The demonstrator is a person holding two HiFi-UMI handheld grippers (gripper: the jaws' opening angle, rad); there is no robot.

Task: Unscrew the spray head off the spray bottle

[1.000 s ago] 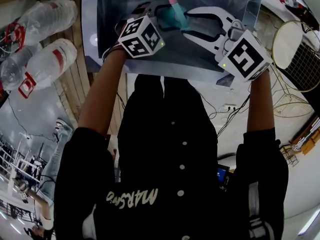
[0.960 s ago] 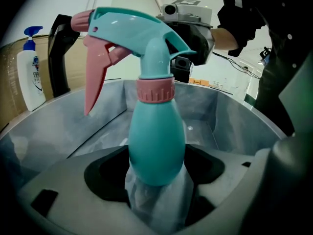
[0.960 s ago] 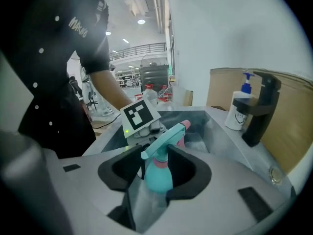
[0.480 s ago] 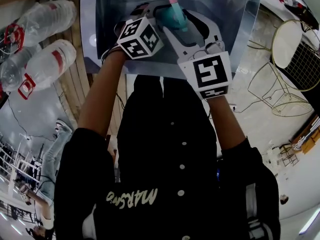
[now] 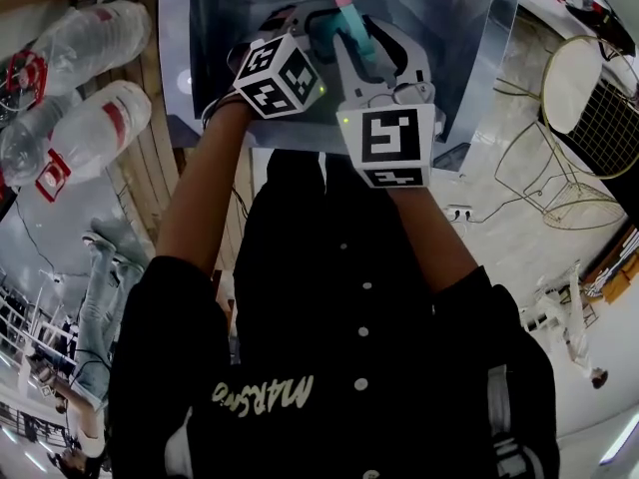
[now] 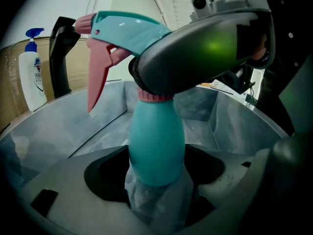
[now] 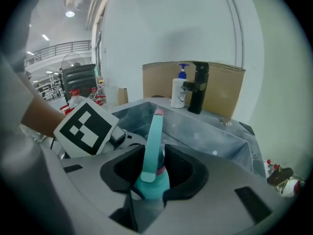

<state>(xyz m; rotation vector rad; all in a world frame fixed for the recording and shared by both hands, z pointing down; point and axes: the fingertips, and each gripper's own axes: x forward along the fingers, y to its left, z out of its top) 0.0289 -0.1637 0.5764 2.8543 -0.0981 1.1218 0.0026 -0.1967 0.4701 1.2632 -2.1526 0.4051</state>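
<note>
Your left gripper [image 6: 157, 182] is clamped on the lower body of the spray bottle [image 6: 156, 141]. The teal bottle stands upright between its jaws, with some crumpled clear film around the base where the jaws meet.

Your right gripper [image 7: 150, 173] comes in from your side at neck height. Its jaws are closing, and the pads sit against the pink collar at the base of the spray head [image 6: 128, 29]. In the left gripper view, one right jaw wraps across the bottle's neck just under the head. The head is on the bottle, with its pink trigger pointing away from you, toward the back wall.

In the head view you hold the bottle above the steel sink [image 7: 215, 136], and the two marker cubes sit close together in front of your chest.

Behind the sink stands a white pump soap bottle [image 6: 32, 77], just beside a black faucet [image 7: 198, 87], with a cardboard panel [image 7: 222, 94] behind both.

Off to your left, well apart from the sink, clear plastic bottles [image 5: 90, 128] with red labels lie on a wooden surface.
</note>
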